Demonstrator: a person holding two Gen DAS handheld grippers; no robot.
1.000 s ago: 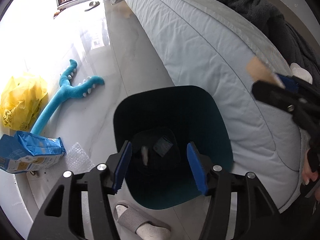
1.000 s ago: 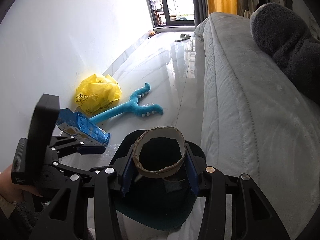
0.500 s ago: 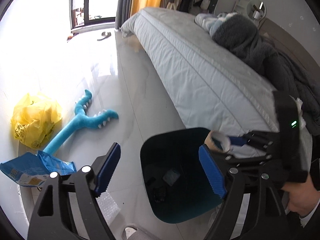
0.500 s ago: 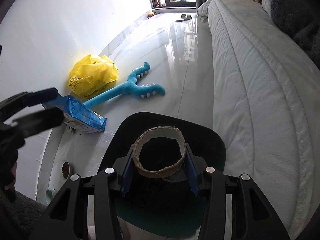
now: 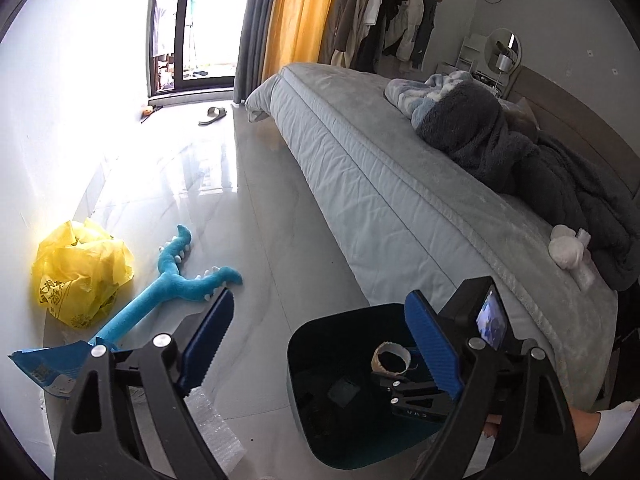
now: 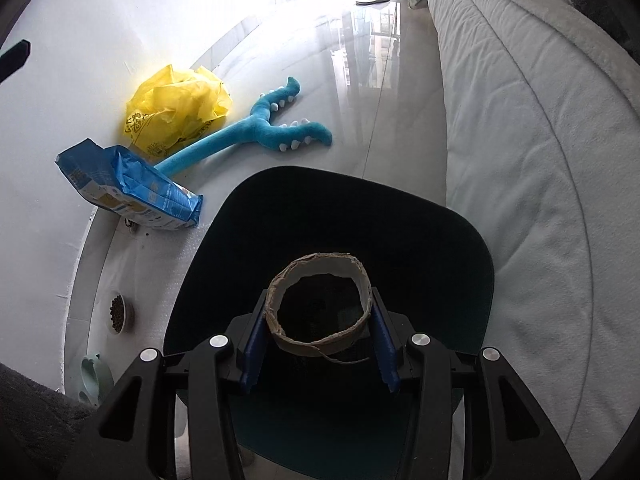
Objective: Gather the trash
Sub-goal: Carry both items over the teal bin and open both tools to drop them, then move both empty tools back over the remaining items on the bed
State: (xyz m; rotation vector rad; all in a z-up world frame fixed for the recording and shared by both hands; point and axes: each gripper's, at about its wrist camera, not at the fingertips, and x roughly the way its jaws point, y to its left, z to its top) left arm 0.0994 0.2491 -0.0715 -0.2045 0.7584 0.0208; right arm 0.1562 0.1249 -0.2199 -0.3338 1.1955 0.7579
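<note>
While the bed (image 5: 400, 200) flanks it, the dark bin (image 6: 460, 248) now sits under the lowered right gripper (image 6: 318, 344), jaws pinching the cardboard ring (image 6: 320, 344), seemingly just inside its mouth; left gripper (image 5: 320, 344), risen, has just spread its jaws, empty.

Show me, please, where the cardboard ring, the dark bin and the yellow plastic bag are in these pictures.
cardboard ring (image 6: 320, 346), right wrist view, on its near wall between the blue pads.
dark bin (image 6: 460, 216), right wrist view, on its far right rim.
yellow plastic bag (image 5: 80, 272), left wrist view, on its crumpled middle.
</note>
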